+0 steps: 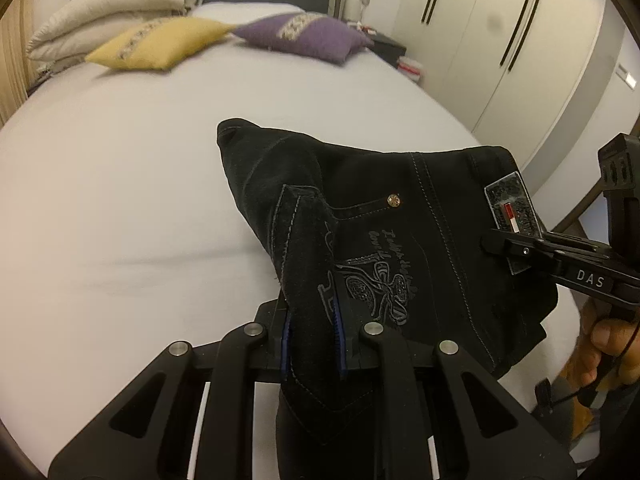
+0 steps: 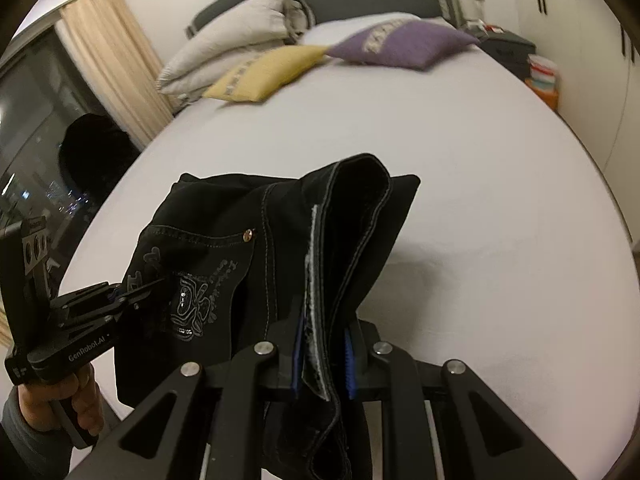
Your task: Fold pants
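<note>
The left gripper (image 1: 312, 340) was clamped on a thick fold of the black pants (image 1: 380, 240), its blue-edged pads pressed into the denim on both sides. Ahead of and to the right of it the folded garment spread out, held up off the white bed (image 1: 140, 200), with an embroidered back pocket and a brass rivet (image 1: 394, 200) facing up. At the far right edge of the fold, the right gripper (image 2: 322, 360) pinched the waistband by the leather patch (image 1: 512, 204), likewise closed tight on stacked layers of cloth. Well beyond both claws, near the headboard, lay a yellow cushion (image 1: 156, 42), a purple cushion (image 1: 308, 34) and a folded cream duvet (image 1: 120, 4).
</note>
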Demonstrator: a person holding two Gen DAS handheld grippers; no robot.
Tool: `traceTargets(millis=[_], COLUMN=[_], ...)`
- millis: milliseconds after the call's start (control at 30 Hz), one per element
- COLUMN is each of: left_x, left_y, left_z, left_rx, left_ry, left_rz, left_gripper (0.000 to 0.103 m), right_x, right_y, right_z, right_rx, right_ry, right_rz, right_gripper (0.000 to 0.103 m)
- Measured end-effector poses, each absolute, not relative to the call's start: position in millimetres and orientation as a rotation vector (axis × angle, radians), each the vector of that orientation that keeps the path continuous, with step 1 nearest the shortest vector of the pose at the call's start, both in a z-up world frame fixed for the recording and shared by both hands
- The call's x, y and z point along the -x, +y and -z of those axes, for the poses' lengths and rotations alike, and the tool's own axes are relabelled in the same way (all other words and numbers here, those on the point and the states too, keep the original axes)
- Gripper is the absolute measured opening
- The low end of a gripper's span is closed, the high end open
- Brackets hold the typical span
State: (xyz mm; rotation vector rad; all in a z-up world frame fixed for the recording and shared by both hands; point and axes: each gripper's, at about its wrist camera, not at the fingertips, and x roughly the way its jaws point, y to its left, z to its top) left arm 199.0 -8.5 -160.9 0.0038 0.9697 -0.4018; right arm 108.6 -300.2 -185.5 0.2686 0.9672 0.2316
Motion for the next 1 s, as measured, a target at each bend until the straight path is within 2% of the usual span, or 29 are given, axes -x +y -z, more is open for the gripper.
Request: traceTargets(millis=[100,133,167,233,267,300,333,400,433,533,600,700,733,800,867,1000], left_x=[-218.2,-220.9,-224.8,-225.2,-224.7,-223.9,-222.8,-219.0,-212.2,-182.7,-157.8,-112.7,-93.2,-59.4,-29.4,22.8], left_y=[-17.1,-18.8,-20.7,-17.4,-16.2,-13.9,-10.7,-3.5,-0.9,7.0,8.7,12.0,13.2,5.7,1.7,5.4], left_z=[192.3,203.2,212.6,219.2,218.5,216.6,214.9,203.0,192.5,152.1,126.5,76.6,60.6,29.3,4.0,-35.7], left_rx=[-0.016,-0.018,-0.025,-0.036,-0.031,-0.027,-0.024,-0.023,-0.023,-0.054,-0.063,-0.064,-0.074,-0.111,-0.152,-0.134], left_ry=[1.010,1.031,1.047,1.043,1.037,1.031,1.024,0.998,0.966,0.832,0.759,0.548,0.475,0.352,0.269,0.169], left_rz=[0.378,0.367,0.350,0.324,0.319,0.305,0.289,0.253,0.243,0.209,0.188,0.162,0.148,0.089,0.030,0.024], left_gripper=[0.015,0.017,0.020,0.032,0.035,0.044,0.048,0.050,0.060,0.081,0.091,0.093,0.103,0.103,0.103,0.103], right_x=[-121.1,-125.8,-127.6,-127.0,-123.6,-120.1,-117.1,-103.7,-96.7,-58.8,-38.0,2.0,15.9,42.8,72.3,120.3], right_y=[-310.1,-312.0,-314.4,-319.5,-322.1,-325.7,-329.5,-338.7,-342.2,-354.3,-357.6,-352.0,-347.7,-337.0,-324.6,-297.8], right_z=[214.1,225.0,239.6,249.5,249.8,248.7,247.4,238.7,233.4,200.5,180.5,134.4,118.0,85.1,51.3,-1.9], right_rx=[-0.303,-0.298,-0.292,-0.289,-0.298,-0.308,-0.319,-0.356,-0.366,-0.378,-0.374,-0.335,-0.314,-0.267,-0.216,-0.088], right_ry=[0.993,1.015,1.051,1.041,1.032,1.033,1.038,1.018,0.997,0.878,0.805,0.642,0.580,0.455,0.321,0.083], right_rz=[-0.198,-0.180,-0.157,-0.135,-0.133,-0.122,-0.106,-0.092,-0.085,-0.026,0.004,0.047,0.058,0.081,0.104,0.129], right_gripper=[0.019,0.025,0.036,0.046,0.055,0.060,0.063,0.063,0.063,0.068,0.070,0.076,0.081,0.090,0.103,0.103])
